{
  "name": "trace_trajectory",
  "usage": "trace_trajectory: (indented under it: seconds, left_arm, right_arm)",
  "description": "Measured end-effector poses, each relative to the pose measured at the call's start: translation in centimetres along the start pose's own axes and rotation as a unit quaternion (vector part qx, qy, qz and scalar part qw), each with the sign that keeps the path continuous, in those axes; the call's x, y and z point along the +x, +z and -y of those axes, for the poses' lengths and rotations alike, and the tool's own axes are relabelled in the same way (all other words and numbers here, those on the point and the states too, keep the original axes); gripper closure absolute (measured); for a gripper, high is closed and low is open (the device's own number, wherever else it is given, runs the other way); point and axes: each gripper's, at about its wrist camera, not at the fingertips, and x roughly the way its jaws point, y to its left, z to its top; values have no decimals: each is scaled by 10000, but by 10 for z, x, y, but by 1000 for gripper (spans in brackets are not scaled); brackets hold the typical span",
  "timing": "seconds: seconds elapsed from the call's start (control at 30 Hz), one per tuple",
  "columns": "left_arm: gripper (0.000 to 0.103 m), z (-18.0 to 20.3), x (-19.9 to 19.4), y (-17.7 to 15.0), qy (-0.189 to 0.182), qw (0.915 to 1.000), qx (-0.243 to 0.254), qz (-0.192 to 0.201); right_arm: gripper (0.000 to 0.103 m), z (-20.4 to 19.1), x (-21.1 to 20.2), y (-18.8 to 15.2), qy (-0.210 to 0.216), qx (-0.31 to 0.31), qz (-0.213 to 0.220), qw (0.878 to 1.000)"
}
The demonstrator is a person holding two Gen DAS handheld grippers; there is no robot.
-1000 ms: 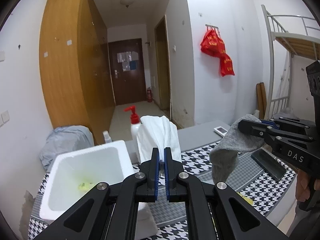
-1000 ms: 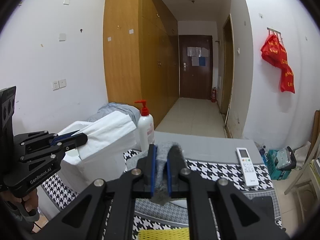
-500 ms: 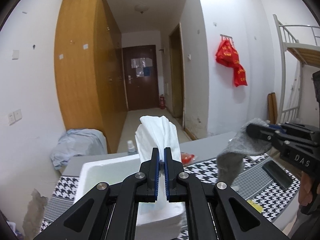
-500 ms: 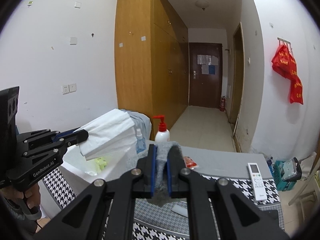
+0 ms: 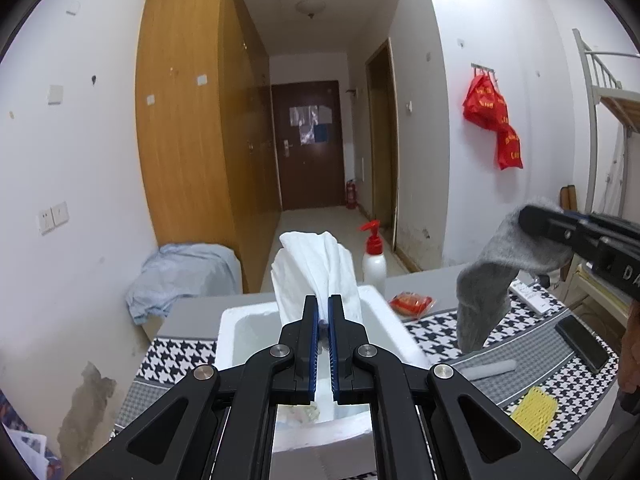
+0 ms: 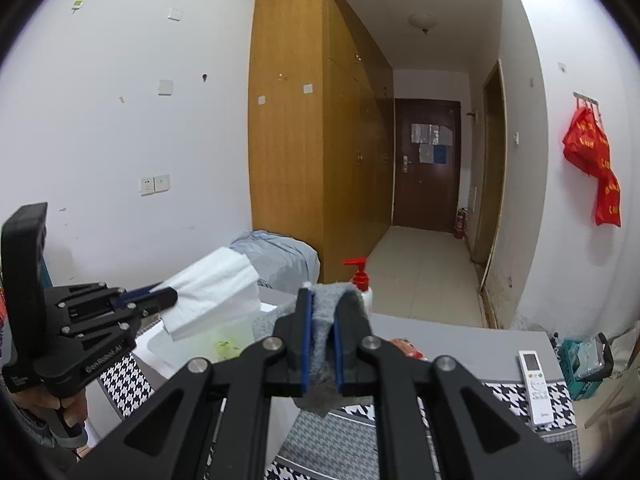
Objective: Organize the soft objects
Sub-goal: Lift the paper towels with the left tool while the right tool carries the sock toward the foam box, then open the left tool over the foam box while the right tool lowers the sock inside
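My left gripper (image 5: 324,304) is shut on a white towel (image 5: 316,268), which it holds up over the open white foam box (image 5: 384,320). From the right wrist view the same towel (image 6: 212,292) sticks out of the left gripper (image 6: 170,294) above the box (image 6: 160,344). A grey sock (image 6: 326,320) is pinched in my shut right gripper (image 6: 322,300). In the left wrist view that sock (image 5: 492,272) dangles from the right gripper (image 5: 528,216), to the right of the box and above the houndstooth cloth (image 5: 440,328).
A pump bottle with a red top (image 5: 374,256) stands behind the box, a red snack packet (image 5: 412,302) beside it. A white remote (image 6: 534,380), a black phone (image 5: 580,340), a grey stick (image 5: 490,368) and a yellow mesh piece (image 5: 534,408) lie on the table. A hand (image 6: 68,412) grips the left handle.
Both grippers have risen and drifted across with their cloths still held. The foam box has slid from the lower left to beneath the towel, and the sock hangs higher at the right.
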Motion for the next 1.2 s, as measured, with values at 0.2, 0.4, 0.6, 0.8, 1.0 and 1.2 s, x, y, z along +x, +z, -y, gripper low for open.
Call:
trace_trajectory:
  seconds: [0.2, 0.4, 0.6, 0.8, 1.0, 1.2]
  left_arm:
    - [98, -14, 17, -8, 39, 9991, -123, -408]
    - [77, -22, 29, -14, -25, 9974, -111, -708]
    - [7, -31, 15, -15, 172, 9989, -234, -370]
    - [5, -39, 7, -16, 215, 9991, -264, -272]
    - [3, -55, 2, -19, 346, 9985, -359, -204]
    - [1, -66, -4, -24, 470, 9980, -403, -133]
  right_arm:
    - [91, -12, 5, 5, 10, -98, 27, 9999]
    - [91, -20, 9, 9, -14, -180, 17, 9998]
    - [91, -20, 10, 8, -9, -260, -22, 9997]
    - [91, -34, 14, 13, 88, -387, -4, 9992]
    - [91, -50, 20, 20, 199, -565, -24, 9982]
    - [91, -63, 33, 23, 375, -643, -116, 9972]
